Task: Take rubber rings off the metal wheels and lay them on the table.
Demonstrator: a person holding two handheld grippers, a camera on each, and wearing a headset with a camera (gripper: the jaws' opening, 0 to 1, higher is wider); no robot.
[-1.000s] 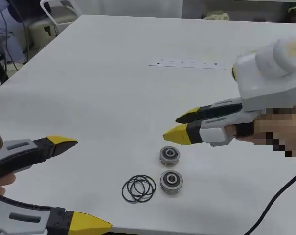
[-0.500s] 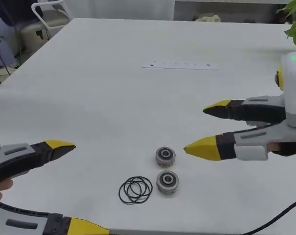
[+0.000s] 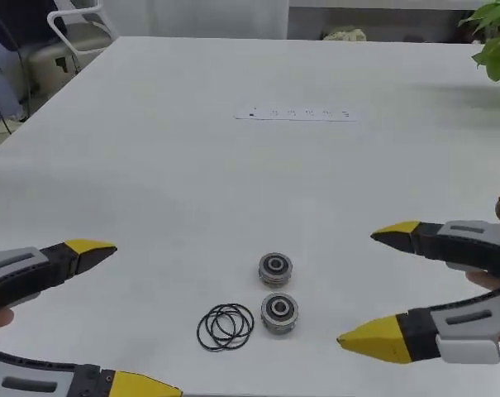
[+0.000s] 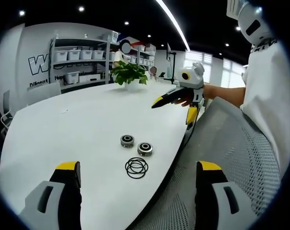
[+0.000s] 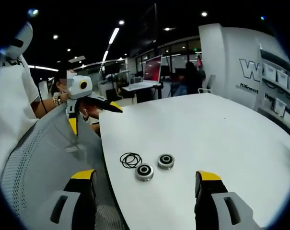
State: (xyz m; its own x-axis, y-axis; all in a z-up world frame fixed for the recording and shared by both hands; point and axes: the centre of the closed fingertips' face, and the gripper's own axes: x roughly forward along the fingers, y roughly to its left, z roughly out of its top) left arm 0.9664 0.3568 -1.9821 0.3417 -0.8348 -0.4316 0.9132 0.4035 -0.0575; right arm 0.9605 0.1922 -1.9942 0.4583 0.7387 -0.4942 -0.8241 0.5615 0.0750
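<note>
rings (image 3: 226,326) left of near wheel (image 3: 278,313), on table (image 3: 233,182)

The left gripper (image 4: 138,166) holds its yellow-tipped jaws wide apart at the white tabletop (image 4: 77,124) edge. Ahead, a loose pile of thin black rubber rings (image 4: 136,167) lies near two small metal wheels (image 4: 145,148). Beyond, the right gripper (image 4: 176,110) hovers, jaws spread.

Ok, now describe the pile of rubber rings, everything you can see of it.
The rubber rings are several thin black loops, lying flat and overlapping in a loose bunch on the white table, near its front edge. They are off the wheels, close beside the nearer metal wheel, with a narrow gap as far as it shows. Nothing but the table touches them.
</note>
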